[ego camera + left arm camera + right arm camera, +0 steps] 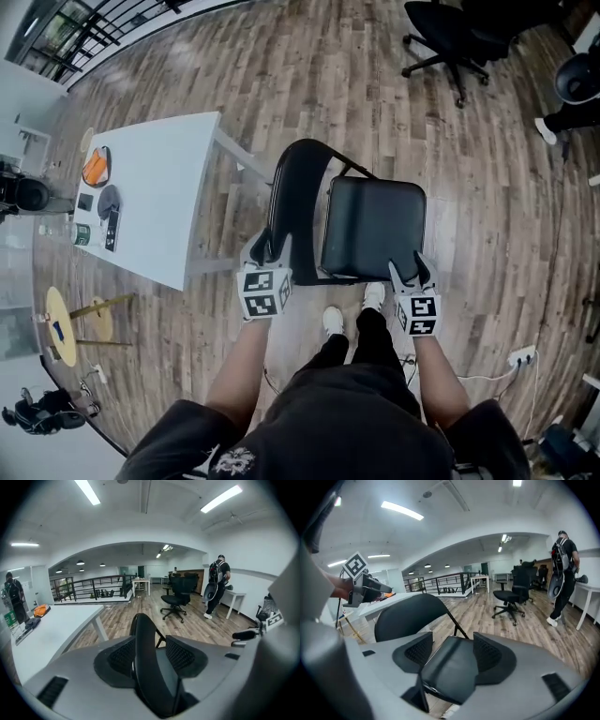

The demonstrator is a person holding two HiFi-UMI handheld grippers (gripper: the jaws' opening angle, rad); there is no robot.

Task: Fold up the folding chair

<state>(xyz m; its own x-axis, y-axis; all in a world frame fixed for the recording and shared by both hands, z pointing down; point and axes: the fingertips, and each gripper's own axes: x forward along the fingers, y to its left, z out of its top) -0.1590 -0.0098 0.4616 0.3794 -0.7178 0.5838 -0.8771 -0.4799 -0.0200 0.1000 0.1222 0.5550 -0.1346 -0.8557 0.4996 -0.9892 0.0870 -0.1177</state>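
Head view: folding chair (373,225) stands unfolded on the floor, right at the feet. Left gripper (269,248) jaws wide, astride the backrest (145,648) edge; right gripper (412,267) wide over the seat (450,667) corner, neither clamped. Risk: a thin-edge grip slips, so the seat drops back or the chair tips

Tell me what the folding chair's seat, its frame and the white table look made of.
The seat is probably padded black vinyl or leatherette: smooth, with a soft sheen. The frame is thin black tubing, likely painted metal, slightly glossy. The table has a flat matte white top, perhaps laminate; what the legs are made of is unclear.
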